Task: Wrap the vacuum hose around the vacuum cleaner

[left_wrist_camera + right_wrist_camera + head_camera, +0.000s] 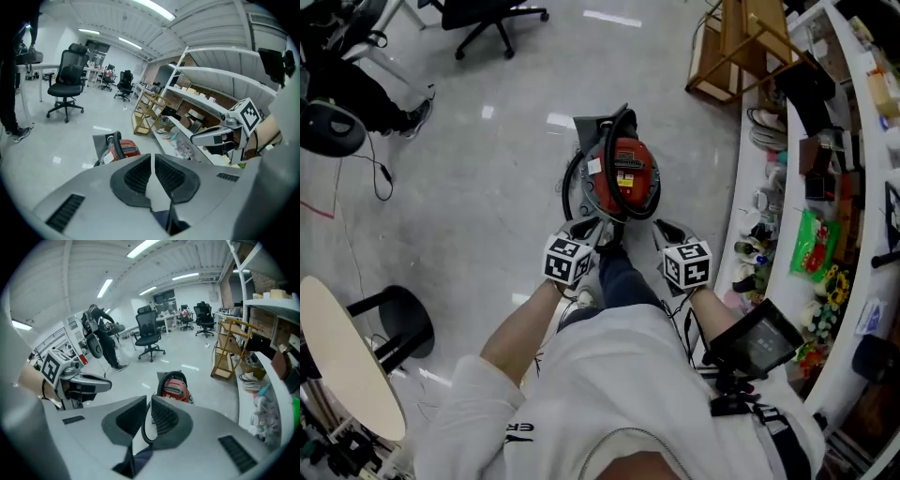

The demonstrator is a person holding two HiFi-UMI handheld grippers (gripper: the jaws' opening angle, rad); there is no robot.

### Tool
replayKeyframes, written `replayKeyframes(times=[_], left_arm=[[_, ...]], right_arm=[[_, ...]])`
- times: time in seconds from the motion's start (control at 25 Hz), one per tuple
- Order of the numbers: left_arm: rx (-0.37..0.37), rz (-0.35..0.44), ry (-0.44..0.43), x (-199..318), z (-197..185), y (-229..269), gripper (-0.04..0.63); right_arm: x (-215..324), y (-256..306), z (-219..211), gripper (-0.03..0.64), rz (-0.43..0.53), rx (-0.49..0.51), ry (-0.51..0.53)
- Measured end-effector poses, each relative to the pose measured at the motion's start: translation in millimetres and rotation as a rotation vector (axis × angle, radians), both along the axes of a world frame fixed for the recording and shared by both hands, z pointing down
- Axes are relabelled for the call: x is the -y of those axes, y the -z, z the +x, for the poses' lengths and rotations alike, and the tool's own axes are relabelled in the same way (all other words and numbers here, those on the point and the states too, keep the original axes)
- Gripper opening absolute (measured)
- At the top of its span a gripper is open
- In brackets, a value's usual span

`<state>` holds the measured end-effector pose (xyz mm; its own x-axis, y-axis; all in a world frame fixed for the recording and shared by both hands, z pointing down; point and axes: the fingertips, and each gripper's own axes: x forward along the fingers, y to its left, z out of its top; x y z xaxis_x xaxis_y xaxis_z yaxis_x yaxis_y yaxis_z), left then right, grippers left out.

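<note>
A red vacuum cleaner (623, 173) stands on the pale floor just ahead of my feet. Its black hose (617, 141) arches over the body and loops round the left side of its base. The vacuum also shows low in the left gripper view (125, 150) and in the right gripper view (177, 387), with the hose (164, 378) curving over it. My left gripper (598, 229) and right gripper (662, 229) hang side by side above the floor, short of the vacuum, one on each side. In both gripper views the jaws (153, 158) (148, 403) stand together with nothing between the pads.
A curved white shelf unit (848, 178) full of small items runs along the right. A wooden rack (741, 47) stands beyond it. An office chair (487, 19) is at the back, a round table (342, 361) and black stool (398, 323) at left. A person (105, 341) stands far off.
</note>
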<state>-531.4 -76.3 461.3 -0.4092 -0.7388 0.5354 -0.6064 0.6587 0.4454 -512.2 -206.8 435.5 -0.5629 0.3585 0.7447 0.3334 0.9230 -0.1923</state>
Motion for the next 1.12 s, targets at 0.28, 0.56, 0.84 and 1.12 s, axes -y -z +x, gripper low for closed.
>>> replayKeyframes(times=[0.28, 0.56, 0.84, 1.12], left_arm=[[0.118, -0.009, -0.020, -22, 66, 43, 0.003], [0.269, -0.044, 0.000, -27, 115, 99, 0.003], [0.301, -0.023, 0.017, -10, 152, 135, 0.003], [0.284, 0.006, 0.027, 16, 178, 155, 0.003]], right_arm=[[-47, 49, 62, 0.005, -0.045, 0.120, -0.046], [-64, 92, 124, 0.003, -0.064, 0.197, -0.089], [-56, 122, 172, 0.003, -0.074, 0.231, -0.096], [-36, 140, 210, 0.003, -0.087, 0.229, -0.079]])
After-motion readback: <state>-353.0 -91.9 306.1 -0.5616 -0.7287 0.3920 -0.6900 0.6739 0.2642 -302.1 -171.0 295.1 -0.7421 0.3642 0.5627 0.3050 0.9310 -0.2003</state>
